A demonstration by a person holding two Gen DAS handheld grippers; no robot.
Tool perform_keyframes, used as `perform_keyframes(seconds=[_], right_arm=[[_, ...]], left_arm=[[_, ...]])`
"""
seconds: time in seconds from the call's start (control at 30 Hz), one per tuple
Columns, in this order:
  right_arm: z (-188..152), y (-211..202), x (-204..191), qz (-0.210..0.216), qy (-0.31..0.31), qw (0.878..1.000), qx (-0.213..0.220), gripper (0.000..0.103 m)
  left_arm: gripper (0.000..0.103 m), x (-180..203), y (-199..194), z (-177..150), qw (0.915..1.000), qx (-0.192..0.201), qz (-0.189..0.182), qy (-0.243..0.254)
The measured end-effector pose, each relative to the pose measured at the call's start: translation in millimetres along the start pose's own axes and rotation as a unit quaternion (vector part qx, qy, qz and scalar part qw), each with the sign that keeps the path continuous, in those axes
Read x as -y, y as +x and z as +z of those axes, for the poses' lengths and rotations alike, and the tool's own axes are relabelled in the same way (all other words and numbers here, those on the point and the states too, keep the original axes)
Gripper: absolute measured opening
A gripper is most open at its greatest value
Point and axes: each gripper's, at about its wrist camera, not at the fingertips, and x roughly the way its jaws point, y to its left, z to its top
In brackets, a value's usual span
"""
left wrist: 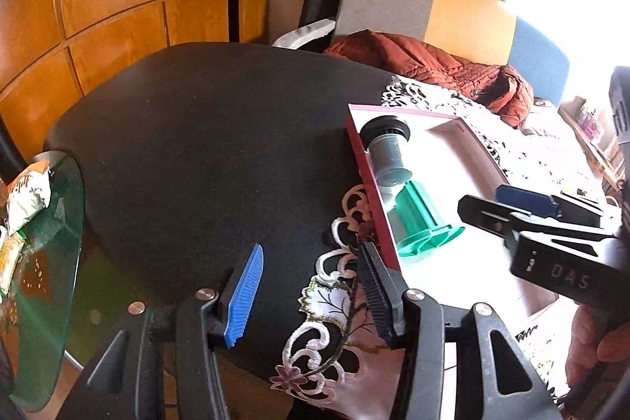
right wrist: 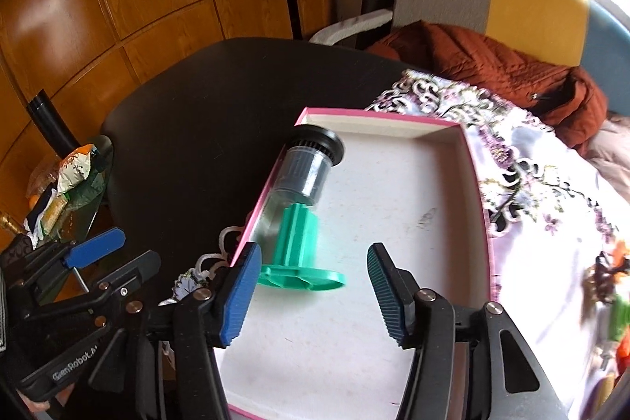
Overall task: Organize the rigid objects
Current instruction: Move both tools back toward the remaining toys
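A shallow white box with a pink rim (right wrist: 378,115) lies on the table. Along its left wall lie a grey cylinder with a black cap (right wrist: 307,168) and a green plastic spool (right wrist: 295,235), end to end. My right gripper (right wrist: 314,248) hangs open over the box just behind the spool, with nothing between its fingers. In the left wrist view the box (left wrist: 370,191), cylinder (left wrist: 388,152) and spool (left wrist: 421,219) sit to the right. My left gripper (left wrist: 311,250) stands open and empty over the lace cloth, left of the box. The right gripper (left wrist: 482,197) shows there above the box.
The black round table (left wrist: 197,144) spreads left of the box, and a lace cloth (right wrist: 531,184) covers its right side. A rust jacket (left wrist: 433,65) lies on the chair behind. A glass side table (left wrist: 59,223) with snack packets stands far left. Wooden panels line the back.
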Motion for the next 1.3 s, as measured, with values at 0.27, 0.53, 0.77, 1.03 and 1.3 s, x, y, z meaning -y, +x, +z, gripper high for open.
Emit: perform_keyframes(seconds=[0.27, 0.53, 0.77, 1.03, 1.3], right_arm=[[-8.7, -30.4, 30.4, -0.045, -0.005, 0.999, 0.024, 0.063], [-22.2, -69.1, 87.9, -0.1, 0.033, 0.994, 0.043, 0.067], [-42.8, -103.0, 161.6, -0.175, 0.086, 0.979, 0.053, 0.07], [-98.2, -142.6, 282.1, -0.291, 0.245, 0.921, 0.087, 0.075], [-135.4, -159.8, 338.5, -0.306, 0.4, 0.86, 0.082, 0.075]], left_arm=[[0.051, 15.0, -4.6, 1.6, 0.9997, 0.004, -0.01, 0.02], [0.051, 40.0, -4.9, 4.3, 0.9984, 0.002, -0.024, 0.052], [0.051, 65.7, -3.7, 8.5, 0.9959, -0.001, -0.046, 0.078], [0.051, 107.9, 0.9, 14.8, 0.9903, -0.003, -0.077, 0.116], [0.051, 161.4, 6.2, 19.0, 0.9802, -0.022, -0.127, 0.15]])
